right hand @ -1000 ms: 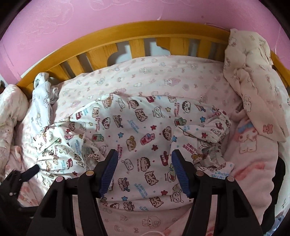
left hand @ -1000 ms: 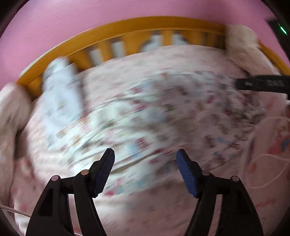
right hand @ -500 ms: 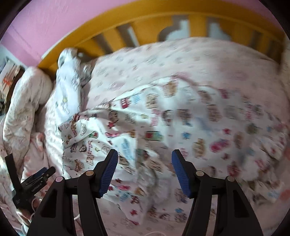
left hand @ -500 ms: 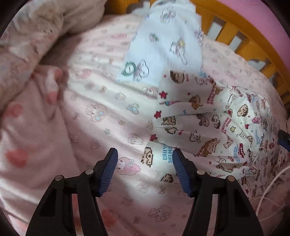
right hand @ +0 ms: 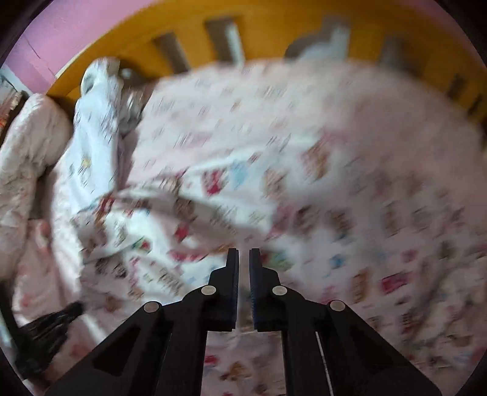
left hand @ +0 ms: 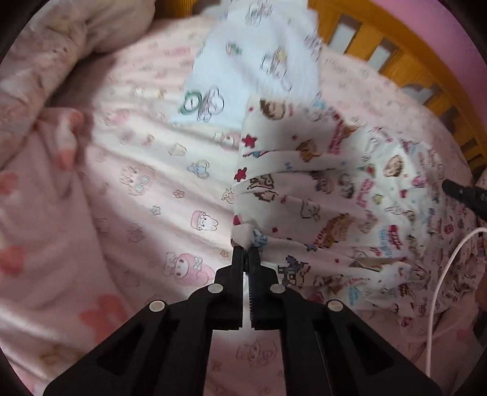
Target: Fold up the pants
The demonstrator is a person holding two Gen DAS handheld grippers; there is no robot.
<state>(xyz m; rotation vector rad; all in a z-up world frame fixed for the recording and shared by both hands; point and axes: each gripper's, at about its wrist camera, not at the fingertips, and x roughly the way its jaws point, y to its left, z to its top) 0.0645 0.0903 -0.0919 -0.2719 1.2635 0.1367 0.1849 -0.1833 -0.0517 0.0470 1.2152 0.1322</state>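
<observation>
I've got the left gripper clamped tight on a bunched corner of the cartoon-print pants, which lie crumpled across the pink bedsheet and spread away to the right in the left wrist view. Just beyond them sits a folded white garment with pastel prints, touching the pants' far edge. A rumpled pink quilt crowds the left side, and a white cable loops over the sheet on the right, close to the pants' lower edge. The right gripper is closed too, its tips down over the pants; the picture is too smeared to tell whether cloth is pinched between them. Behind everything runs the yellow wooden bed rail against a pink wall. The open sheet lies left of the pants, toward the quilt.
</observation>
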